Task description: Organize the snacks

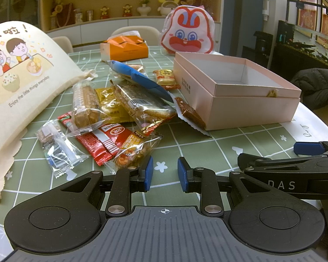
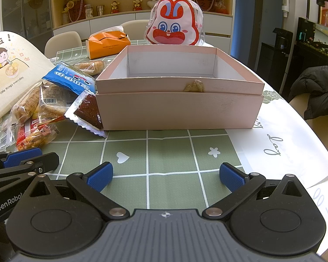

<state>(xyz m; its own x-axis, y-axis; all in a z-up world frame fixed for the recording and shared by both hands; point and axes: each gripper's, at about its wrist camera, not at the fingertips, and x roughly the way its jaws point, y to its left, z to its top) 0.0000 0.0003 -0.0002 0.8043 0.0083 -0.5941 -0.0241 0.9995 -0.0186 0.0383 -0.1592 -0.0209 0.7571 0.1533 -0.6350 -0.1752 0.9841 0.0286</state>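
- Your left claw [image 1: 165, 173] and right claw [image 2: 166, 176] both gape, holding nothing.
- Snacks [image 1: 111, 118] lie heaped left of the pink box [image 2: 179, 107].
- Slippery overlapping wrappers could make you pinch two.

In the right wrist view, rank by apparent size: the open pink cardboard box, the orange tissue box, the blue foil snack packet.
1. Open pink cardboard box, by far the largest.
2. and 3. Orange tissue box and blue foil snack packet look alike; the tissue box sits farther back, so no ranking.
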